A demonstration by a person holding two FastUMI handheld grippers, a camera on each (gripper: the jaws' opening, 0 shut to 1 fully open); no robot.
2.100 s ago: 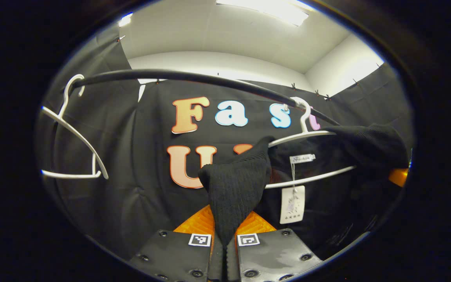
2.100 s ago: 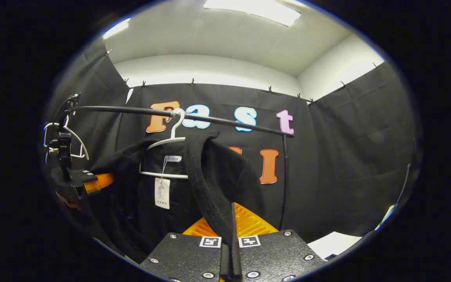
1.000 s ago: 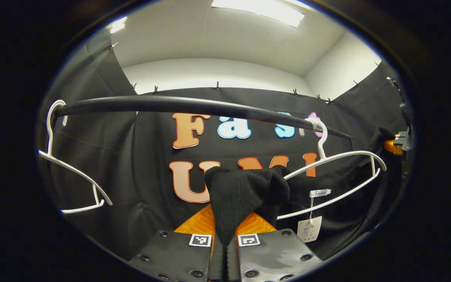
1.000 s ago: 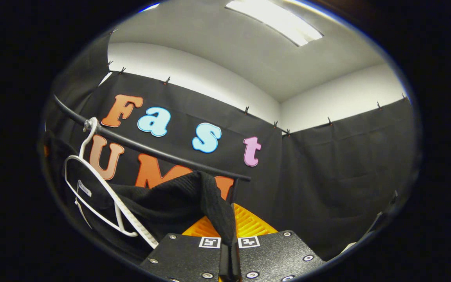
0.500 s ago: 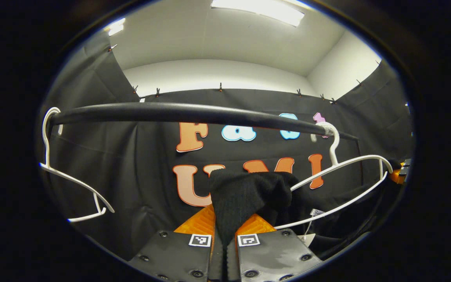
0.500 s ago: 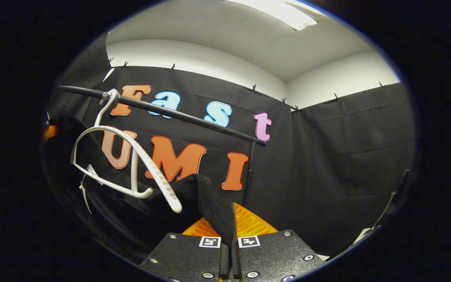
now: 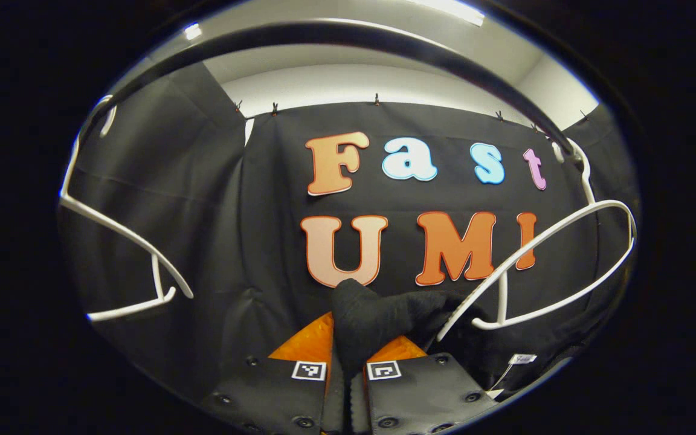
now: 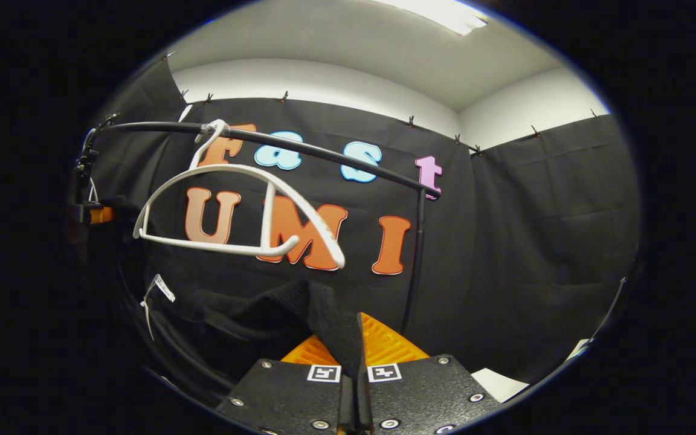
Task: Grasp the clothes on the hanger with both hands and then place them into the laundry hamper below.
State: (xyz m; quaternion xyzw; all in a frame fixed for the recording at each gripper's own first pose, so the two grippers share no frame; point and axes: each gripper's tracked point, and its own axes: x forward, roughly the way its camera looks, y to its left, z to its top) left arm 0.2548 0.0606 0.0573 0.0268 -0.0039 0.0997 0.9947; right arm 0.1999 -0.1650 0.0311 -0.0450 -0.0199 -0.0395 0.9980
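Note:
The black knit garment (image 7: 378, 317) is bunched between the fingers of my left gripper (image 7: 351, 356), which is shut on it. In the right gripper view another fold of the same garment (image 8: 245, 317) runs into my right gripper (image 8: 355, 353), also shut on it. The cloth sags between the two grippers, below the white hanger (image 8: 239, 205), which hangs bare on the black rail (image 8: 324, 154). That hanger (image 7: 556, 260) sits close at the right in the left gripper view. A paper tag (image 8: 164, 289) dangles from the garment. My left gripper (image 8: 91, 212) shows far left in the right gripper view.
A second bare white hanger (image 7: 124, 241) hangs at the left end of the rail (image 7: 336, 33), which passes close overhead. The rail's upright post (image 8: 414, 266) stands just right of the garment. A pale surface (image 8: 499, 383) lies low at the right.
Both grippers have come down with the garment, which has slid off the hanger; the hanger now swings bare above the cloth. The rail has risen in the left gripper view.

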